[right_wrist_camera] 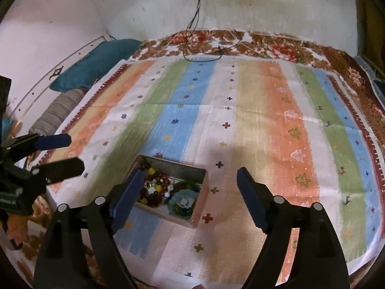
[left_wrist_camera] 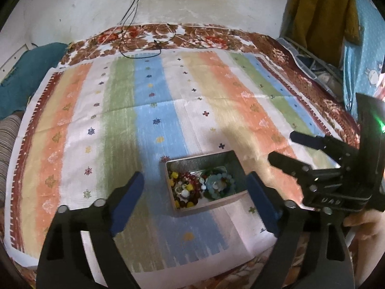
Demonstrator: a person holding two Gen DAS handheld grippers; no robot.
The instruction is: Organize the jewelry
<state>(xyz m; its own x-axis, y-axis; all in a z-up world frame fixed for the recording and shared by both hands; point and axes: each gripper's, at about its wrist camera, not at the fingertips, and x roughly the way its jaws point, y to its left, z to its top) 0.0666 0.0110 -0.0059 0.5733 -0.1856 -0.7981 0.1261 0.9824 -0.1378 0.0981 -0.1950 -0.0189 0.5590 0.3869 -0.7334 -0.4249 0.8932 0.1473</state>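
A bed covered by a striped cloth (left_wrist_camera: 154,101) filled both views, and nearly all of it lay bare. The one thing on it that mattered was a small rectangular metal tin (left_wrist_camera: 237,166), sitting on the near part of the cloth, lid off, its long axis running roughly left to right across the left wrist view and slightly skewed in the right wrist view.

Inside the tin the jewelry (left_wrist_camera: 190,187) lay heaped: red, yellow and white beads toward one end, and a pale blue-green beaded bracelet (right_wrist_camera: 184,201) coiled at the other.

The left claw (left_wrist_camera: 195,190) hung spread wide, empty, and the tin sat almost squarely between its fingers, just ahead of the tips. The right claw (right_wrist_camera: 190,190) was also spread and empty, but offset: the tin lay ahead and to its left, partly behind its left finger, with most of its gap over bare cloth.

Judging by that, the left claw was the better centred of the two, while the bracelet end of the tin lay toward the right claw's side.
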